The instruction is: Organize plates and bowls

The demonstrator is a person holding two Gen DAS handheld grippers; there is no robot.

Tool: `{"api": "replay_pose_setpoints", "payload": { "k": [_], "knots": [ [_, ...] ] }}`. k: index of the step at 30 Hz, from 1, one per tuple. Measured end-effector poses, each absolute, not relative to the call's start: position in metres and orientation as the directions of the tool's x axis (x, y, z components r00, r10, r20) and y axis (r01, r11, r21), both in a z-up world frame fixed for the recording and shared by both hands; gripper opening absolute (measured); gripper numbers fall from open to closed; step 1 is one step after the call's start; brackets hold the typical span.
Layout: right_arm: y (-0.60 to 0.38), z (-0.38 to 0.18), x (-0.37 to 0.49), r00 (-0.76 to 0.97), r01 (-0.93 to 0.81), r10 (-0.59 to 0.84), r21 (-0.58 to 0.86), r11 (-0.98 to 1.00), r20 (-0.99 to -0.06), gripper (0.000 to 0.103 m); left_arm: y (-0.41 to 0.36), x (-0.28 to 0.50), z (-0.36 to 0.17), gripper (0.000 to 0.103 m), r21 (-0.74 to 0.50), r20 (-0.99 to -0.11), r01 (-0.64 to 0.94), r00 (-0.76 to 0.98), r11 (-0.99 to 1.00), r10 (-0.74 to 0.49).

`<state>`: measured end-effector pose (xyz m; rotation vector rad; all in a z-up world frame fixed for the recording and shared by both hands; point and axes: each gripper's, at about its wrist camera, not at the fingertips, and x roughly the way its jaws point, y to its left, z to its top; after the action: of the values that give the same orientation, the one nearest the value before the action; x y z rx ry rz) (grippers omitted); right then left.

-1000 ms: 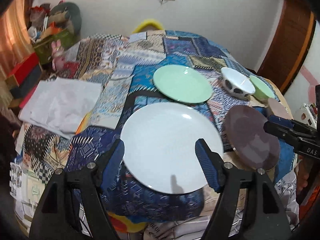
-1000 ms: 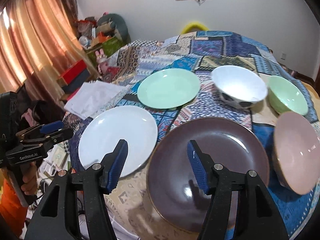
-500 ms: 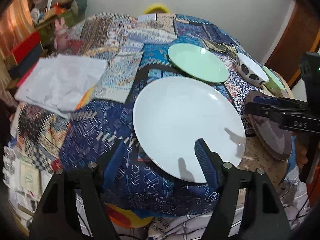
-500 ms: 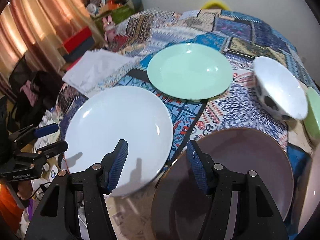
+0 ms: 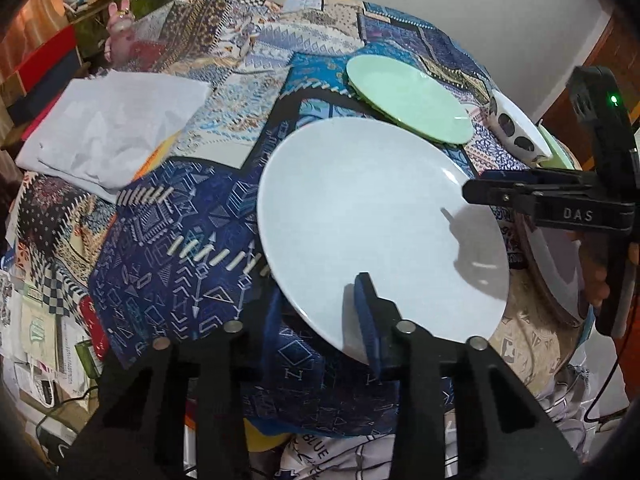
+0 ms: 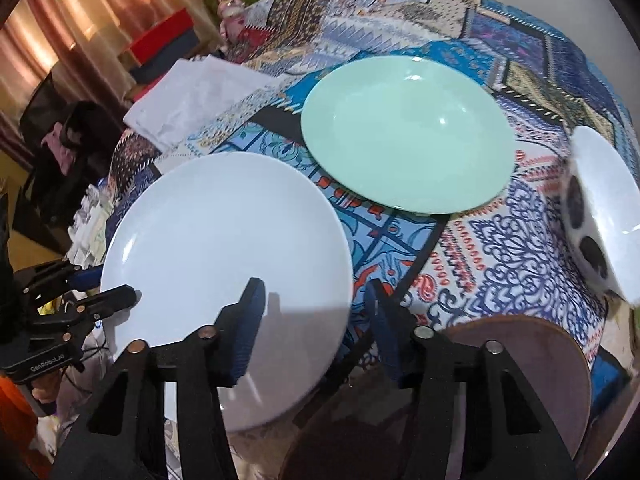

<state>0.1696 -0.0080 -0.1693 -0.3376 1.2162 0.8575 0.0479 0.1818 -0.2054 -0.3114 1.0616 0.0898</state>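
A white plate (image 5: 376, 224) lies near the table's front edge, also in the right wrist view (image 6: 224, 248). My left gripper (image 5: 320, 320) has closed in on its near rim, one finger above and one below. My right gripper (image 6: 316, 320) is open, its left finger over the white plate's right edge, its right finger (image 6: 384, 332) over the cloth, above a brown plate (image 6: 520, 364). A green plate (image 6: 408, 132) lies beyond, also in the left wrist view (image 5: 408, 96). A white spotted bowl (image 6: 604, 208) stands at the right.
A patchwork cloth (image 5: 168, 264) covers the round table. A folded white cloth (image 5: 108, 128) lies at the left. A green bowl's rim (image 5: 554, 152) shows behind the spotted bowl (image 5: 512, 128). Boxes and clutter stand behind the table at the left.
My left gripper moved forward and narrowed onto the white plate's near rim. My right gripper moved left and forward from over the brown plate to the white plate's right edge.
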Motion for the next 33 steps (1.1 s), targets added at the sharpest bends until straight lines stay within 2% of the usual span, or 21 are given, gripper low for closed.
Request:
{"api": "replay_pose_setpoints", "payload": {
  "k": [5, 10, 14, 20, 33],
  "knots": [
    [-0.001, -0.181, 0.173, 0.072, -0.743, 0.357, 0.189, 0.642, -0.931, 0.036, 0.182, 0.047, -0.206, 0.033, -0.21, -0.865, -0.216, 0.495, 0.953, -0.078],
    [0.002, -0.181, 0.173, 0.084, -0.742, 0.348, 0.175, 0.648, -0.934, 0.036, 0.18, 0.046, -0.207, 0.033, -0.205, -0.864, -0.209, 0.498, 0.956, -0.076],
    [0.0, -0.18, 0.176, 0.088, -0.723, 0.359, 0.188, 0.665, -0.929, 0.033, 0.179, 0.046, -0.207, 0.034, -0.199, -0.866, -0.21, 0.495, 0.957, -0.072],
    [-0.003, -0.176, 0.171, 0.116, -0.717, 0.352, 0.166, 0.676, -0.929, 0.033, 0.177, 0.047, -0.204, 0.034, -0.188, -0.872, -0.221, 0.487, 0.957, -0.059],
    [-0.014, -0.15, 0.165, 0.159, -0.701, 0.438, 0.211, 0.681, -0.885, 0.033, 0.187, 0.044, -0.188, 0.033, -0.213, -0.851, -0.279, 0.524, 0.936, -0.037]
  ]
}}
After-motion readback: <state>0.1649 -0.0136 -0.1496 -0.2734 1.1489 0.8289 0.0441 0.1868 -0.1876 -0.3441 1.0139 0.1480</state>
